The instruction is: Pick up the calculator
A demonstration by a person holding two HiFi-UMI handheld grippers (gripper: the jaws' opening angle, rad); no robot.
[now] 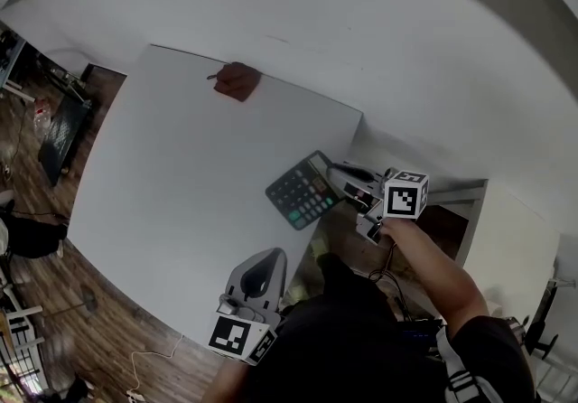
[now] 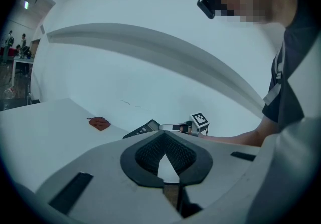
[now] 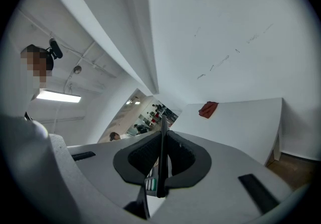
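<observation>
At counter [image 1: 181, 175] right edge: dark calculator [image 1: 302, 191], clamped edge-on in right gripper [image 3: 162, 137] jaws | left gripper [image 2: 163, 140]: jaws closed together, empty, near front edge | far edge: red-brown cloth [image 1: 237, 80], well apart.

Dark calculator [image 1: 302, 191], keys up, at the table's [image 1: 181, 166] edge, between right gripper's [image 1: 336, 177] jaws

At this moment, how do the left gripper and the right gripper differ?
The right gripper is shut on the calculator, which shows edge-on between its jaws. The left gripper is shut with nothing between its jaws. In the head view, the right gripper reaches out to the edge of the white table, while the left gripper sits lower, close to the person's body. Both face the table.
</observation>
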